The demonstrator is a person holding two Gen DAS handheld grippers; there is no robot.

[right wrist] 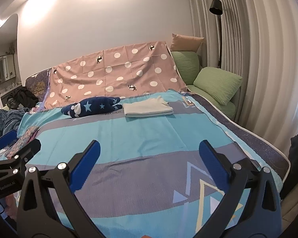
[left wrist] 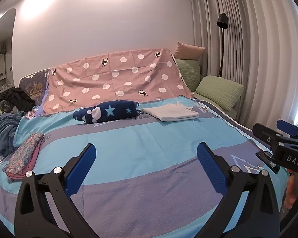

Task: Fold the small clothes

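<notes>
A folded white garment (left wrist: 171, 113) (right wrist: 148, 109) lies at the far side of the blue and purple bed cover (left wrist: 141, 148) (right wrist: 149, 138). Next to it on the left sits a folded navy garment with stars (left wrist: 107, 113) (right wrist: 91, 106). A folded floral and pink garment (left wrist: 23, 155) (right wrist: 26, 136) rests near the bed's left edge. My left gripper (left wrist: 147, 152) hovers open over the near part of the cover with nothing between its fingers. My right gripper (right wrist: 149, 148) is open too, likewise holding nothing, and appears at the right edge of the left wrist view (left wrist: 276, 132).
A pink polka-dot sheet (left wrist: 117, 79) drapes the headboard. Green pillows (left wrist: 218, 91) and a tan cushion (left wrist: 188, 51) lie at the back right by a black floor lamp (left wrist: 222, 39) and curtains. A heap of dark and blue clothes (left wrist: 8, 117) sits at the left.
</notes>
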